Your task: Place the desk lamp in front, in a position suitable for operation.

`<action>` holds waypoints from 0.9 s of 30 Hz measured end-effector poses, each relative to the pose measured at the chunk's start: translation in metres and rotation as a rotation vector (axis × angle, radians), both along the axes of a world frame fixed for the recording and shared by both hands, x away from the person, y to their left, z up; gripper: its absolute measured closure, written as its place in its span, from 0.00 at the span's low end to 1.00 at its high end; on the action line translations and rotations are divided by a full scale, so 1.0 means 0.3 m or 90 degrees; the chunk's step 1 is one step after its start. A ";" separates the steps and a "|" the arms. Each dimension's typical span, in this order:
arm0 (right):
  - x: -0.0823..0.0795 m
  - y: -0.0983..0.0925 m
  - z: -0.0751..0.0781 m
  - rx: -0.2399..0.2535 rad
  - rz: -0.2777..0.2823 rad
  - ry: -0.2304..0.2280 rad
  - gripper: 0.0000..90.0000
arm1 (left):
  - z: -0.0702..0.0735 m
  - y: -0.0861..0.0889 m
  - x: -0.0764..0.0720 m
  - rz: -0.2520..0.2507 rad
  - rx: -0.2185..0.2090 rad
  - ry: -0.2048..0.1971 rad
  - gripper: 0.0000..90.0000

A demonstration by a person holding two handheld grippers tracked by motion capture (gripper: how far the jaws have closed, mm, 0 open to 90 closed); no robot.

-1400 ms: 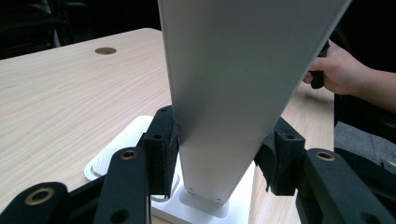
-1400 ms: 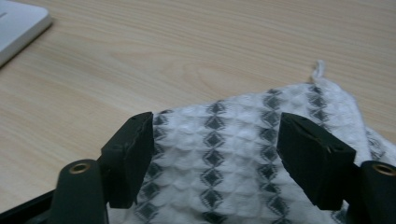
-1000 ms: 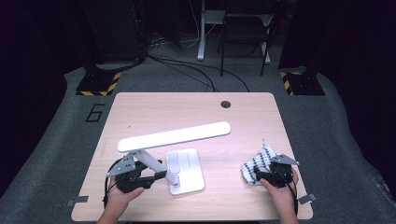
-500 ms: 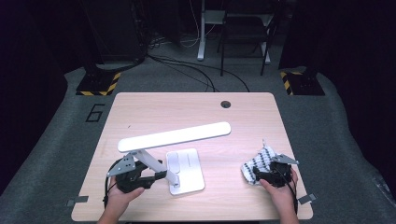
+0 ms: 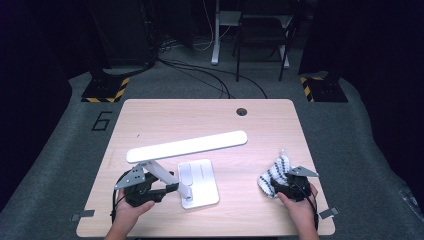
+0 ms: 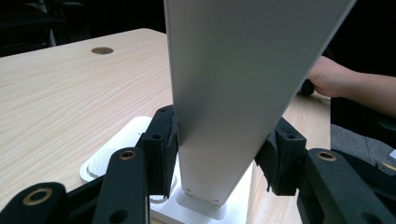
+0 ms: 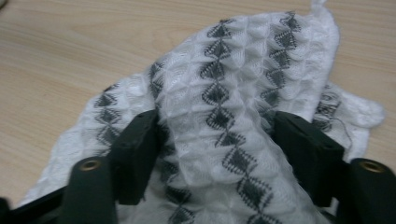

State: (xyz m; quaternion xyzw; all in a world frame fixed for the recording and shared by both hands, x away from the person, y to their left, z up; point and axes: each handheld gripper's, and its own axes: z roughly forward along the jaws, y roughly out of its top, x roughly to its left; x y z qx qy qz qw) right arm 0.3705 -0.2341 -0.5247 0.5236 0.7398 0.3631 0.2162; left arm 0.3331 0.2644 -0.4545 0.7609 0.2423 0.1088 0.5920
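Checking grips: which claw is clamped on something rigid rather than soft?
The left claw: it clamps the white desk lamp's arm; the right claw straddles a patterned cloth.

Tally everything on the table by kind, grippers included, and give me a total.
Desk lamp, white, its arm clamped by the left gripper: 1
Cloth, white with dark diamond pattern, bunched between the right gripper jaws, which have just been closing: 1
Handheld grippers: 2
Total: 4
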 end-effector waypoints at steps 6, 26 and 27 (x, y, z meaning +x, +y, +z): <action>-0.007 0.009 0.008 0.021 0.031 0.010 0.65 | 0.000 0.000 0.001 -0.002 0.000 -0.001 0.58; -0.077 0.166 0.078 0.049 0.159 -0.045 0.81 | 0.002 -0.018 -0.002 -0.032 0.006 -0.005 0.59; -0.083 0.180 0.085 0.057 0.165 -0.050 0.81 | 0.003 -0.017 -0.002 -0.032 0.007 -0.005 0.59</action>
